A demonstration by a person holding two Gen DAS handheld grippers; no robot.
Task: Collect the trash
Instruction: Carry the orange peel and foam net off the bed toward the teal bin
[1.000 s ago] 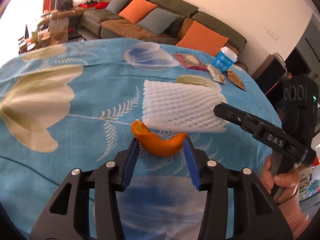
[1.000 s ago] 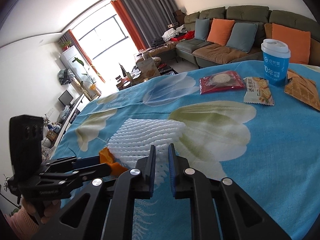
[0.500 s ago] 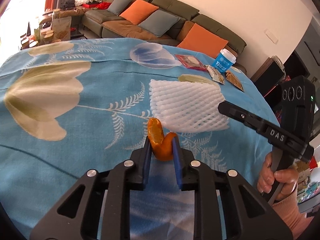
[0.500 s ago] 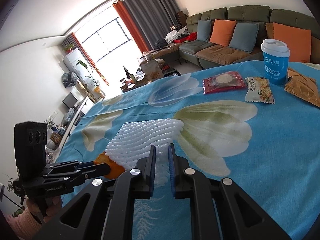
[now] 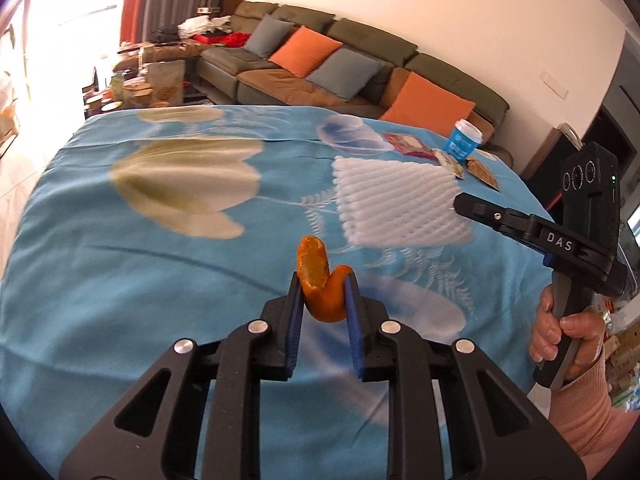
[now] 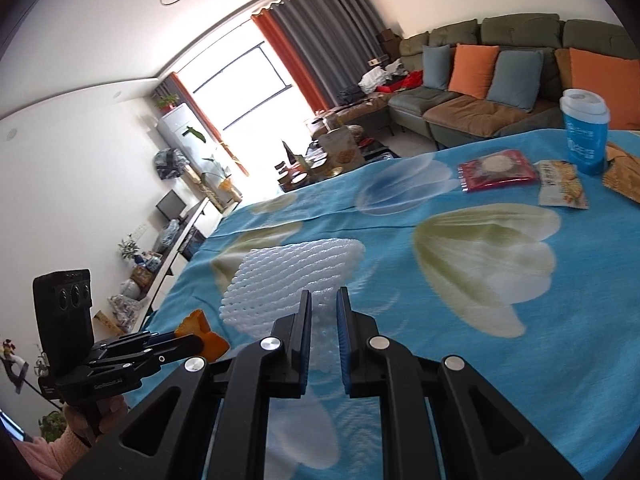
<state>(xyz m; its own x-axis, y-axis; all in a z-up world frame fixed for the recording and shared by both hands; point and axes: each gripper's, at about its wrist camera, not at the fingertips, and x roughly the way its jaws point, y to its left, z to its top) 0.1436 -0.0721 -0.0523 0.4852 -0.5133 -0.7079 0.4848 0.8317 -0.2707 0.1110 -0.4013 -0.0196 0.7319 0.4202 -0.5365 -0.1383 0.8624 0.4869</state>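
My left gripper (image 5: 322,280) is shut on a curled piece of orange peel (image 5: 318,280), held clear above the blue flowered tablecloth (image 5: 120,280). From the right wrist view the same peel (image 6: 202,334) sticks out of the left gripper (image 6: 192,338) at the lower left. A white foam fruit net (image 5: 396,204) lies flat on the cloth beyond it. My right gripper (image 6: 323,300) is shut with nothing in it and hovers just before the near edge of the foam net (image 6: 292,276); in the left wrist view it (image 5: 460,202) reaches in from the right over the net's corner.
At the table's far end stand a blue paper cup (image 6: 584,132), a red snack packet (image 6: 496,170), a cracker wrapper (image 6: 560,184) and a brown wrapper (image 6: 624,174). A sofa (image 5: 340,76) with orange and grey cushions lies behind the table. A person's hand (image 5: 560,336) holds the right gripper's handle.
The left gripper closed on the orange peel and lifted it off the cloth, drawing back from the foam net. The right gripper rose slightly and stayed shut.
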